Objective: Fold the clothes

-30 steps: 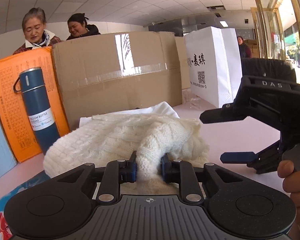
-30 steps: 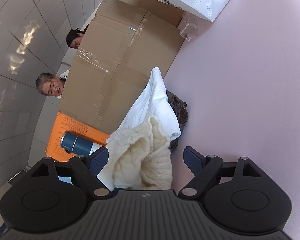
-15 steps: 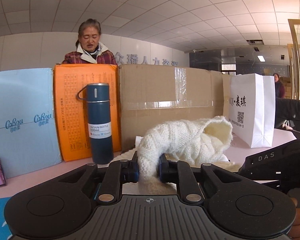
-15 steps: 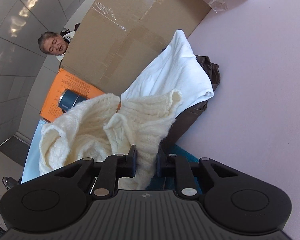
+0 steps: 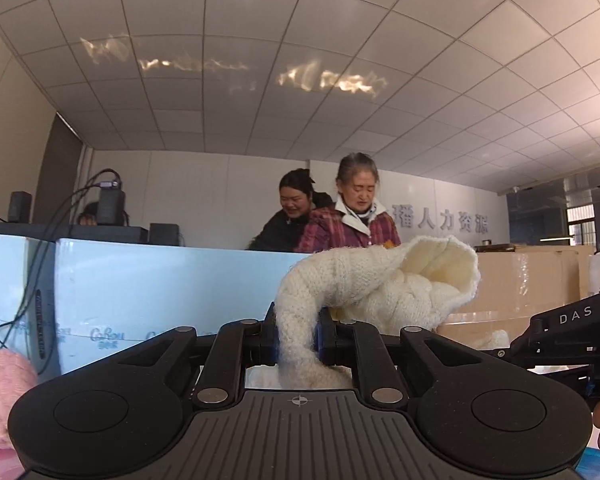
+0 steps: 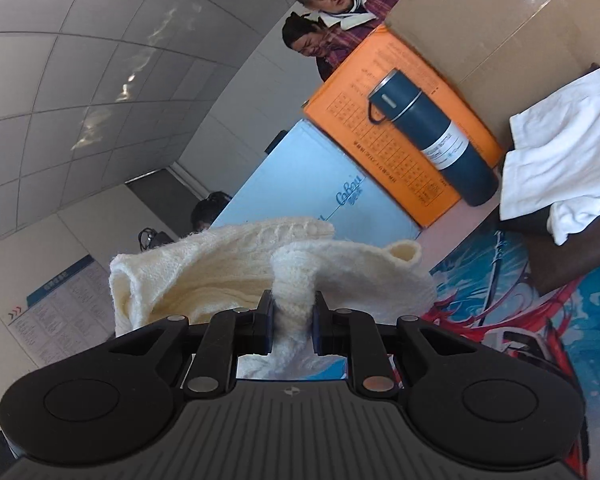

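A cream cable-knit sweater (image 5: 380,288) hangs in the air between both grippers. My left gripper (image 5: 297,330) is shut on a bunched fold of it. My right gripper (image 6: 293,322) is shut on another fold of the same sweater (image 6: 220,272), held above the table. The right gripper's body (image 5: 560,332) shows at the right edge of the left wrist view. A folded white garment (image 6: 560,152) lies on a dark brown one (image 6: 572,248) at the right.
A dark blue vacuum bottle (image 6: 432,136) stands by an orange box (image 6: 380,136), a light blue box (image 6: 300,192) and a cardboard box (image 6: 500,20). A pink knit item (image 5: 0,392) sits at left. A printed mat (image 6: 520,304) covers the table. Two people (image 5: 340,216) stand behind the boxes.
Both grippers have lifted the sweater well up off the table and tilted upward. The right gripper, open a second ago, closed on the sweater and stays shut.
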`<move>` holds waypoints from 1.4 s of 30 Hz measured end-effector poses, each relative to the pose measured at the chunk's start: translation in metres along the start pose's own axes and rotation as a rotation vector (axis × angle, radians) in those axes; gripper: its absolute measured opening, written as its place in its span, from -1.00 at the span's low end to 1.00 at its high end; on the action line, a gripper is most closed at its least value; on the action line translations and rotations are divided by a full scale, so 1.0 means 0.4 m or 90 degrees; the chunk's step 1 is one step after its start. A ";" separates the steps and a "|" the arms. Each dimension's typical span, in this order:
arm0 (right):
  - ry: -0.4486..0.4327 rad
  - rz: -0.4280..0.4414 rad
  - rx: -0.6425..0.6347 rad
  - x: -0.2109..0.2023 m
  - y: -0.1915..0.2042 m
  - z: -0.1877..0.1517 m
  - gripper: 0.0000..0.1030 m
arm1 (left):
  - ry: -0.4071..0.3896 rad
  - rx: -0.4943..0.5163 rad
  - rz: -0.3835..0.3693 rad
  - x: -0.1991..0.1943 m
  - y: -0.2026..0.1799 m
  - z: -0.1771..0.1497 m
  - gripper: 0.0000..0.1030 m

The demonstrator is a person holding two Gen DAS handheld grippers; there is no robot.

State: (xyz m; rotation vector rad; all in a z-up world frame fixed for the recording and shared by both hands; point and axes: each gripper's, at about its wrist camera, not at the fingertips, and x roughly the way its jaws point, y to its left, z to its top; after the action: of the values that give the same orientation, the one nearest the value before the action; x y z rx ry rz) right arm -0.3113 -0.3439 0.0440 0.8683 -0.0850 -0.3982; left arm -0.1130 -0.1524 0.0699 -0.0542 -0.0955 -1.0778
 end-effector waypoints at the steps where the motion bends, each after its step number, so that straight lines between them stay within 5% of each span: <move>1: 0.017 0.013 -0.004 0.035 0.013 -0.012 -0.69 | 0.001 0.004 0.025 -0.018 0.026 -0.004 -0.72; 7: 0.098 0.033 -0.032 0.179 0.043 -0.075 -0.71 | 0.097 -0.010 0.095 -0.118 0.127 -0.074 -0.66; 13: 0.159 -0.003 -0.118 0.206 0.064 -0.143 -0.71 | 0.227 -0.022 0.036 -0.194 0.146 -0.176 -0.48; 15: 0.179 -0.014 -0.147 0.215 0.071 -0.166 -0.71 | 0.249 -0.039 0.006 -0.213 0.149 -0.192 -0.23; 16: 0.183 -0.025 -0.160 0.208 0.070 -0.171 -0.71 | 0.254 -0.051 -0.009 -0.223 0.151 -0.196 -0.15; 18: 0.195 -0.050 -0.183 0.196 0.063 -0.179 -0.71 | 0.248 -0.073 -0.034 -0.240 0.154 -0.192 0.35; 21: 0.232 -0.090 -0.195 0.183 0.036 -0.203 -0.70 | 0.212 -0.060 -0.047 -0.238 0.147 -0.167 0.67; 28: 0.315 -0.079 -0.193 0.120 0.019 -0.251 -0.64 | 0.162 -0.022 -0.054 -0.146 0.143 -0.107 0.78; 30: 0.332 -0.083 -0.214 0.100 0.027 -0.259 -0.56 | 0.179 -0.031 -0.044 -0.103 0.150 -0.099 0.79; 32: 0.340 -0.083 -0.233 0.077 0.035 -0.258 0.12 | 0.211 -0.053 -0.045 -0.076 0.146 -0.102 0.79; 33: 0.329 -0.079 -0.240 0.062 0.035 -0.250 0.23 | 0.225 -0.062 -0.052 -0.066 0.141 -0.104 0.79; 37: 0.276 -0.081 -0.243 0.021 0.021 -0.208 0.49 | 0.284 -0.041 -0.100 -0.051 0.088 -0.139 0.79; 42: 0.220 -0.178 -0.193 0.077 -0.026 -0.170 0.52 | 0.341 -0.032 -0.051 -0.019 0.089 -0.199 0.79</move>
State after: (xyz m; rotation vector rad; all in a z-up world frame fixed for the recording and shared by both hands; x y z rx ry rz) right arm -0.2701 -0.3121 -0.0106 0.6374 0.4110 -0.5019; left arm -0.0810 -0.1363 -0.0099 0.1940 0.4146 -1.1434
